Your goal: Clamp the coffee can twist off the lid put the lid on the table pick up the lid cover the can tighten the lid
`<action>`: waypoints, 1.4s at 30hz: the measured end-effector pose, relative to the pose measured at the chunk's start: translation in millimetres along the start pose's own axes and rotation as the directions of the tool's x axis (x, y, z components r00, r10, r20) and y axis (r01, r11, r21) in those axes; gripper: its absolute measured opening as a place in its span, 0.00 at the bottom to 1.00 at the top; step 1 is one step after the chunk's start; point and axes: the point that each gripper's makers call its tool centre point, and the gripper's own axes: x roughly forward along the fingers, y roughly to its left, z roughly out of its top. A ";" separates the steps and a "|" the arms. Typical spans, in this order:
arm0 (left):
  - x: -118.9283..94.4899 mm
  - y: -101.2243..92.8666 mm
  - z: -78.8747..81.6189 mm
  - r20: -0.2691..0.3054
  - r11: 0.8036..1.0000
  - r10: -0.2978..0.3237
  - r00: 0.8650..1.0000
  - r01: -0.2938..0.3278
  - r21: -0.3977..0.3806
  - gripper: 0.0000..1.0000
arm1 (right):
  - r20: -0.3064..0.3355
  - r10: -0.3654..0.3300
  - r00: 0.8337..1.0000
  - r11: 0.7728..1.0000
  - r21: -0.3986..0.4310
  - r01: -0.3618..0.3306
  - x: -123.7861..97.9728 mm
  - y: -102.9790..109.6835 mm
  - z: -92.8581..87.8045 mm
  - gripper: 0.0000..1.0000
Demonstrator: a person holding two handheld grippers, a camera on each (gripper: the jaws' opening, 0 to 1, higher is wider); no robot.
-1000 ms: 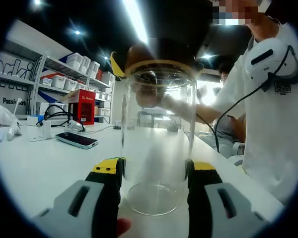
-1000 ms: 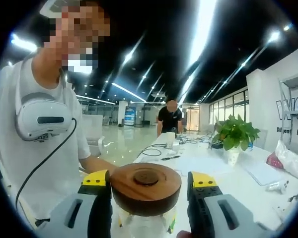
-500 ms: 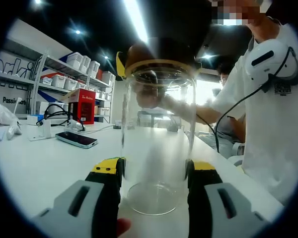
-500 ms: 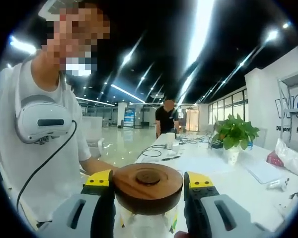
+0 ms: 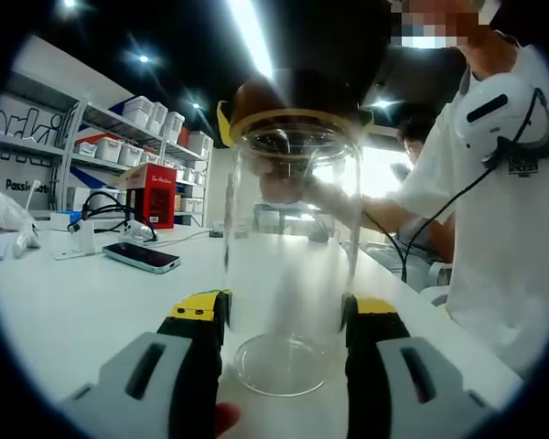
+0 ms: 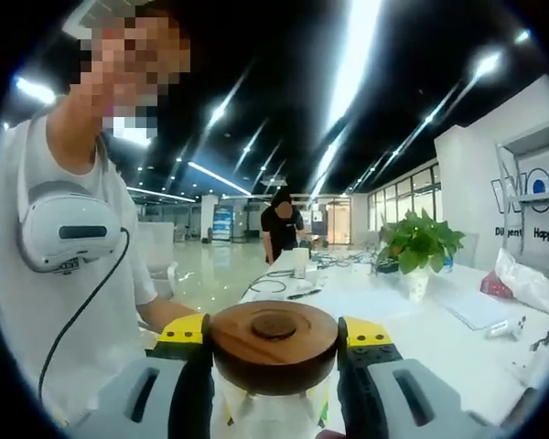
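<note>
1. My left claw [image 5: 284, 315] was closed on the glass coffee can [image 5: 291, 265], which stood upright on the white surface [image 5: 73, 311].
2. My right claw [image 6: 274, 334] pinched the wooden lid [image 6: 274, 343] on top of the can.
3. Risk, I judged: smooth glass could spin in the left jaws while I twisted.

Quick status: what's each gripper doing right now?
Left gripper: shut on the glass coffee can, low on its body.
Right gripper: shut on the wooden lid, atop the can.
</note>
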 end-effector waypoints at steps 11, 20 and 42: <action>-0.3 0.3 -0.5 -0.001 1.000 0.000 1.000 0.000 0.002 0.42 | 0.002 -0.084 0.996 0.996 -0.005 0.084 -1.4 -1.4 -0.5 0.49; 0.5 0.1 -0.6 -0.002 1.000 -0.001 1.000 0.001 0.005 0.42 | 0.017 -0.164 0.986 0.986 -0.003 0.164 -3.7 -2.2 -0.3 0.49; 0.6 0.1 -0.6 -0.006 1.000 0.003 1.000 -0.003 0.011 0.42 | 0.001 -0.387 0.922 0.922 -0.015 0.387 -7.1 -6.2 -0.7 0.49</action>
